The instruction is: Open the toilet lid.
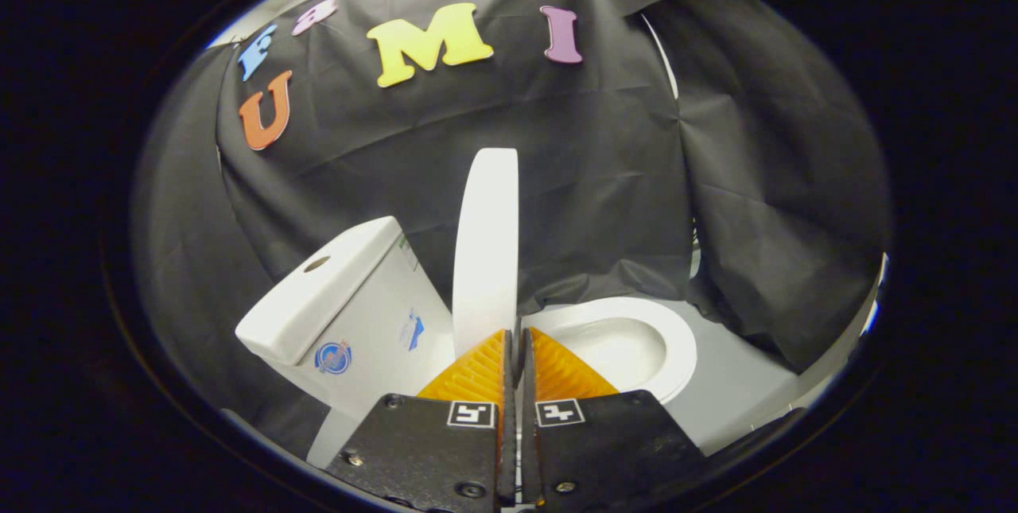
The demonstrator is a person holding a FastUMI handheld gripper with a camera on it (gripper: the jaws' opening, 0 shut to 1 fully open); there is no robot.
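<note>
Creased black cloth (pixel 557 179) hangs all round the booth behind a small white ceramic toilet whose squared cistern (pixel 350 314) sits to the left of your fingers. The white oval toilet lid (pixel 486 246) already stands nearly upright, seen edge-on just ahead of the fingertips, with the white seat ring and bowl (pixel 636 342) lying open to the right of it. I judge the lid close to its balance point: if you let go or pull back before it leans on the cistern, it could fall shut again onto the seat. Pushing too hard could knock it against the cistern or jolt the light toilet on the pale floor (pixel 740 394). The gripper (pixel 517 338) has its two fingers drawn almost together, only a thin slit between them, and the lid's lower edge runs down right into that slit; they look pinched on the rim, though you cannot be certain both press on it.
</note>
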